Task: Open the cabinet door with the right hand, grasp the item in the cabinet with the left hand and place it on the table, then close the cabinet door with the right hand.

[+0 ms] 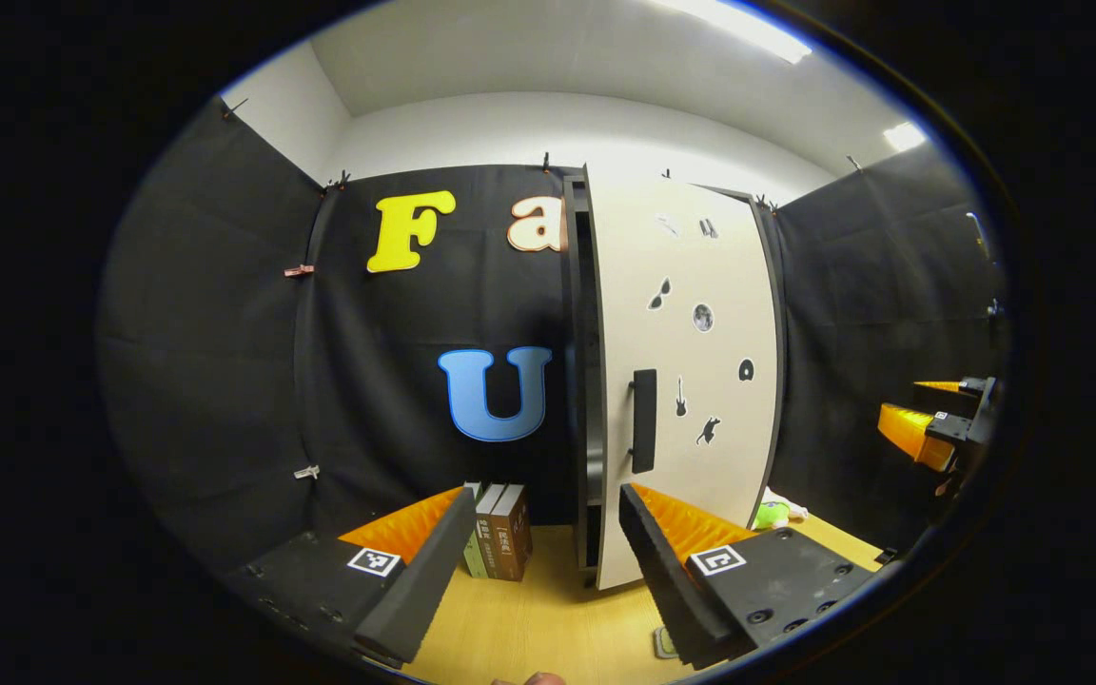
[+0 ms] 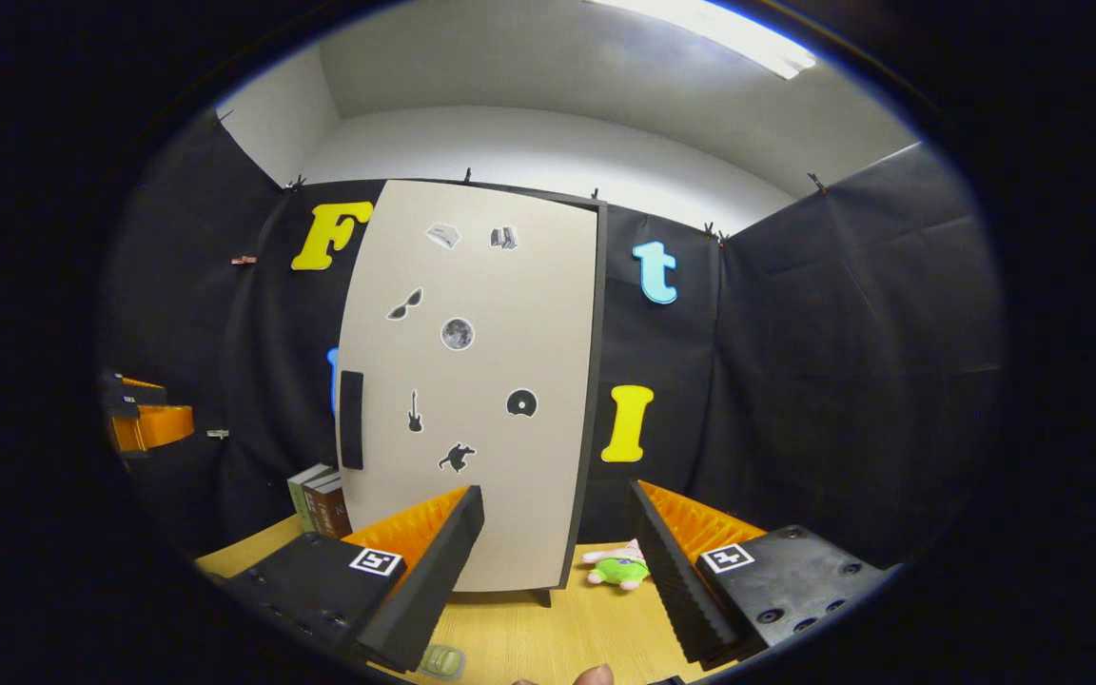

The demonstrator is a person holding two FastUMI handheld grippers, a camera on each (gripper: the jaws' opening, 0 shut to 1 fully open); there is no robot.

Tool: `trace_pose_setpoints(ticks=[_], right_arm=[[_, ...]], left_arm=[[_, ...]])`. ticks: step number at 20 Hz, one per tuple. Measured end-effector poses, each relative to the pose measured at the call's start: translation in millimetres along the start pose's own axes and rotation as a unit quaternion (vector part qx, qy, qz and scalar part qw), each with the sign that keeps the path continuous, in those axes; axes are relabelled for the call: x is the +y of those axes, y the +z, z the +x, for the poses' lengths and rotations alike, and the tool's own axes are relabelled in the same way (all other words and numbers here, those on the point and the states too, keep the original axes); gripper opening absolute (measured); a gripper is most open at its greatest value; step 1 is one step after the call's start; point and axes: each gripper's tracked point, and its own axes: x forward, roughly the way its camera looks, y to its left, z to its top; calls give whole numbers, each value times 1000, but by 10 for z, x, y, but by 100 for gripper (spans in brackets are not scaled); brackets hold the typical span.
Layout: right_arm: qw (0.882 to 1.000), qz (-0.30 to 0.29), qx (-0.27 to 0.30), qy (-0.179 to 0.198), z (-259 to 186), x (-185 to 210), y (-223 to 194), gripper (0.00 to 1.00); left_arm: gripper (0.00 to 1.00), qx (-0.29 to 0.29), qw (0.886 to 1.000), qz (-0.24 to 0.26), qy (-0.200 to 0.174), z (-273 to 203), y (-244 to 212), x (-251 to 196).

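Cabinet (image 2: 472, 381) stands upright on the wooden table (image 2: 529, 647), its pale door (image 1: 691, 381) facing the grippers. In the left gripper view a dark gap shows along the door's left edge, so it looks slightly ajar; in the right gripper view I cannot tell. Dark vertical handle (image 2: 351, 420) sits at the door's 9 o'clock edge; small black stickers are scattered over the panel.

Nothing inside the cabinet can be made out.

Right gripper (image 2: 557, 557): fingers spread wide, holding nothing, touching nothing, short of the door's lower part. Between and beyond the fingers, at about 6 o'clock from the cabinet's right corner, lies a small green plush toy (image 2: 618, 570) on the table.

Left gripper (image 1: 543, 557): fingers likewise wide apart and empty, aimed at the door's left edge, apart from it.

A row of books (image 1: 500, 533) stands at about 7 o'clock from the cabinet. A pale green object (image 2: 440, 660) lies on the table's near edge.
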Motion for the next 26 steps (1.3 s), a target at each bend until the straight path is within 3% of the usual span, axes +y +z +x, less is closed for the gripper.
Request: trace_pose_setpoints(ticks=[26], right_arm=[[1000,2,-6,10,-158,-15,97,98]], left_arm=[[95,-3,1000,6,0,-116,71,-79]])
